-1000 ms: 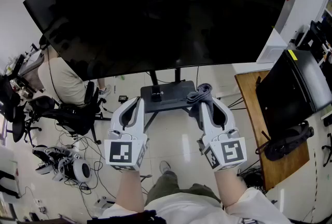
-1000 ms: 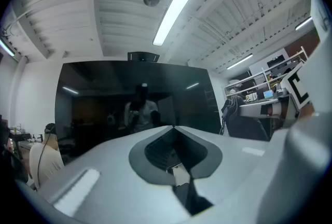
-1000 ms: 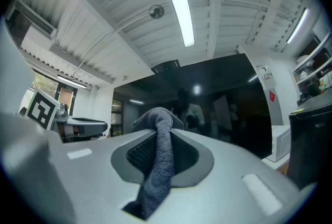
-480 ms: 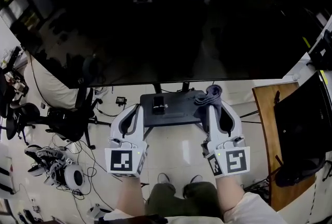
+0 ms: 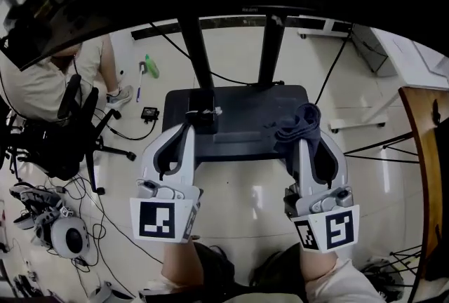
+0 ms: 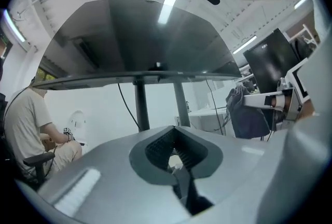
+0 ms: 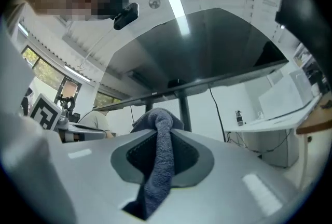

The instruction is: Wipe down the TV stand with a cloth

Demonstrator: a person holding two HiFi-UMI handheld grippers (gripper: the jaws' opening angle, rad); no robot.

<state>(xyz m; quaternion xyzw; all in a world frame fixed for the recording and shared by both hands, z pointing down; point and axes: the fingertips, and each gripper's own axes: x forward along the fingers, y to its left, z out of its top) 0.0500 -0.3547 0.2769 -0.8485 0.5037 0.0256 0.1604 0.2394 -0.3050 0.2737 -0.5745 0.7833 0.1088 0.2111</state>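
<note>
The black metal TV stand (image 5: 238,119) — flat base plate under two posts — shows no wiped patch, so I judge the wiping wholly ahead. The bunched blue-grey towelling cloth (image 5: 300,125) sits over its right side, pinched in the right claw (image 5: 313,147); the left claw (image 5: 175,144), closed on nothing, hovers near-left.

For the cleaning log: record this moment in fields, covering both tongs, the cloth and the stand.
right tongs: shut on the cloth
left tongs: shut, nothing held
cloth: dark blue-grey, bunched, over the right part of the TV stand base
cloth touching base: cannot tell
wiping: no sign yet
also on base: small dark box at its far left
</note>
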